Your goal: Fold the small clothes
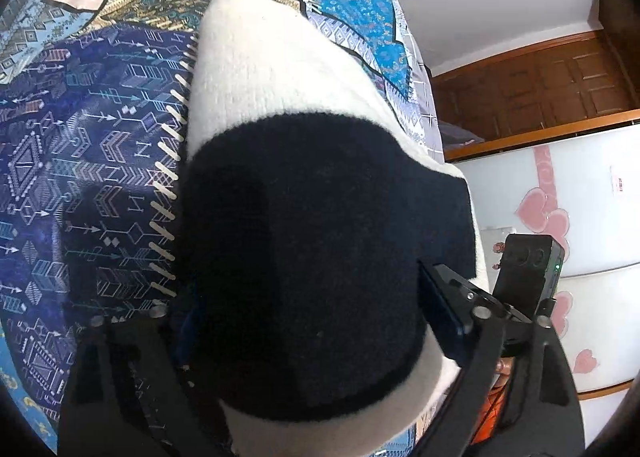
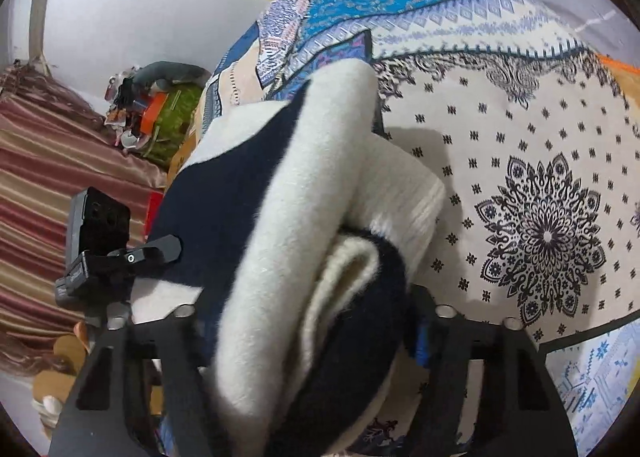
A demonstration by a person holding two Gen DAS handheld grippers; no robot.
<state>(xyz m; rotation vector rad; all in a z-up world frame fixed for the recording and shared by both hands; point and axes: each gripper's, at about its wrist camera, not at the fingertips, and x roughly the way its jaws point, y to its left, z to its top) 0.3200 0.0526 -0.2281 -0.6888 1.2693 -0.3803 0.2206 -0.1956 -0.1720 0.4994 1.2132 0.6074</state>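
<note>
**Folded knit held over the bed by both grippers**

A patchwork bedspread is seen spread across the bed, blue arrow-printed panels in the left view and a cream mandala panel in the right; a thick cream-and-navy knit garment is bunched upon it in folded layers; the left gripper is set around the navy part, its jaws wide and pressed against both sides; the right gripper is closed on the layered folds, its jaws narrower.
</note>
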